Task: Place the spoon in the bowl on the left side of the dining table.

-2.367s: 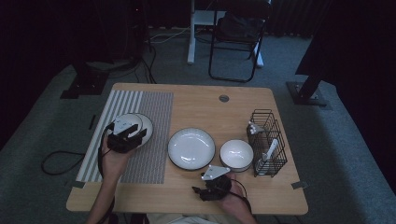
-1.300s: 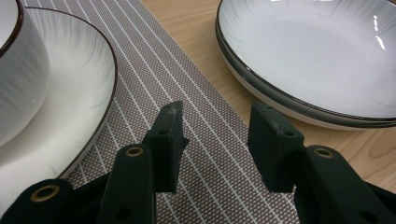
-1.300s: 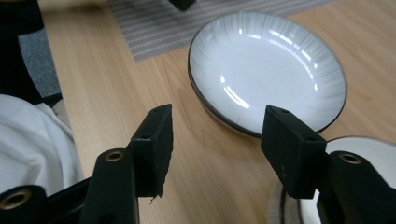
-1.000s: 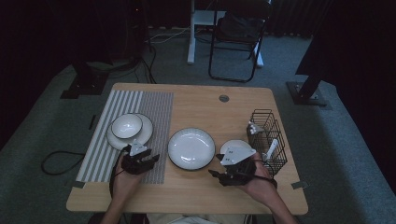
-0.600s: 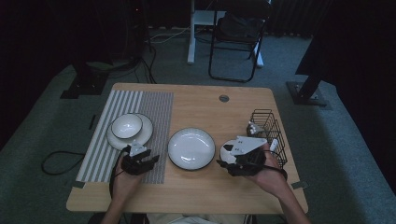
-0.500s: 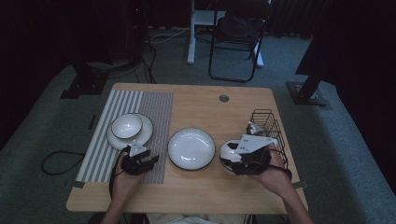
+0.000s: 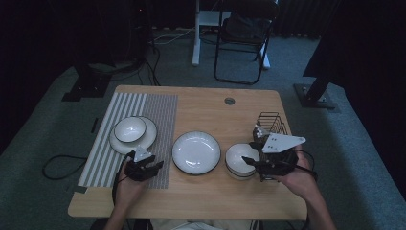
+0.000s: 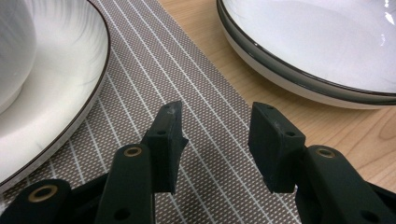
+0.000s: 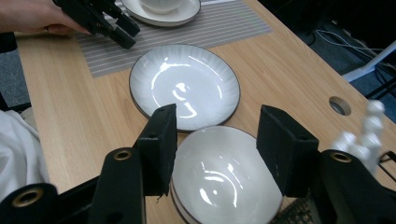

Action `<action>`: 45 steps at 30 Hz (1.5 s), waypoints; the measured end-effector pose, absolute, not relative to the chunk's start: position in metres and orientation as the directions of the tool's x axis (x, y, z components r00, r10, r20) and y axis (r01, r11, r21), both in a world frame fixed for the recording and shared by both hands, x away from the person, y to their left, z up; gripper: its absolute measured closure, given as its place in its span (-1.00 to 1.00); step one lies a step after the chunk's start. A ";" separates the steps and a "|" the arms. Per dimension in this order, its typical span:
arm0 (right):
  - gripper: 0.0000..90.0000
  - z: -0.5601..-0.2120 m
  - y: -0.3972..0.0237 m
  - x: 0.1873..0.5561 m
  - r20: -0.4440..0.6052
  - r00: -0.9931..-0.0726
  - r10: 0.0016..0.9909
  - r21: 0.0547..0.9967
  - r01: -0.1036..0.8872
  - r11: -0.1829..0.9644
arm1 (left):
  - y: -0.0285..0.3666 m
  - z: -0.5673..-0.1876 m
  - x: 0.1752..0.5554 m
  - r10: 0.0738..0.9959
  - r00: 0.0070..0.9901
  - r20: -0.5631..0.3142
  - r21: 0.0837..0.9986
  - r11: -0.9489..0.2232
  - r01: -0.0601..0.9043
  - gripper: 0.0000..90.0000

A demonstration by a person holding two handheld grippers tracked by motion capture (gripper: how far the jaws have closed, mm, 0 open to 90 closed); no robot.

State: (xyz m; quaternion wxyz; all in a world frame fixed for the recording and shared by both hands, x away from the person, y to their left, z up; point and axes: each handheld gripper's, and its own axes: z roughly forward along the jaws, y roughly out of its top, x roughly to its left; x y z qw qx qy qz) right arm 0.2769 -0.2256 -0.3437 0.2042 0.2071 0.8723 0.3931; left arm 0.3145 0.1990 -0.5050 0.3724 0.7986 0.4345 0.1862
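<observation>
Hovering over the glossy round bowl (image 9: 229, 179), right gripper (image 9: 217, 149) unclenched, jaws just closing in, rim unpinched. Resting on the woven striped mat (image 8: 196, 126), left gripper (image 8: 217, 140) released, bare wood to the right.

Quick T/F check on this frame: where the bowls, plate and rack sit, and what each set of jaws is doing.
1. A bowl sits on a plate on the striped mat. True.
2. The left gripper holds the big plate. False: its jaws are open over the mat, with nothing between them.
3. The right gripper is above the small bowl. True; jaws open, just closing, not gripping it.
4. The wire rack stands at the table's left edge. False: it is on the right.
5. The big plate lies on the mat. False: it rests on bare wood.
</observation>
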 end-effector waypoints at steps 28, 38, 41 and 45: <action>0.07 -0.369 -0.281 0.275 -0.151 -0.790 0.595 0.782 0.273 0.560 | 0.204 -0.511 0.312 0.838 0.543 -0.047 0.748 -0.331 0.576 0.24; 0.11 -0.385 -0.292 0.277 -0.118 -0.779 0.616 0.776 0.314 0.546 | 0.202 -0.513 0.313 0.832 0.553 -0.045 0.739 -0.345 0.578 0.24; 0.19 -0.387 -0.295 0.281 -0.101 -0.774 0.626 0.780 0.328 0.532 | 0.203 -0.513 0.313 0.833 0.551 -0.047 0.739 -0.342 0.580 0.24; 0.35 -0.389 -0.296 0.285 -0.084 -0.776 0.626 0.781 0.339 0.525 | 0.203 -0.513 0.313 0.833 0.551 -0.049 0.739 -0.341 0.581 0.24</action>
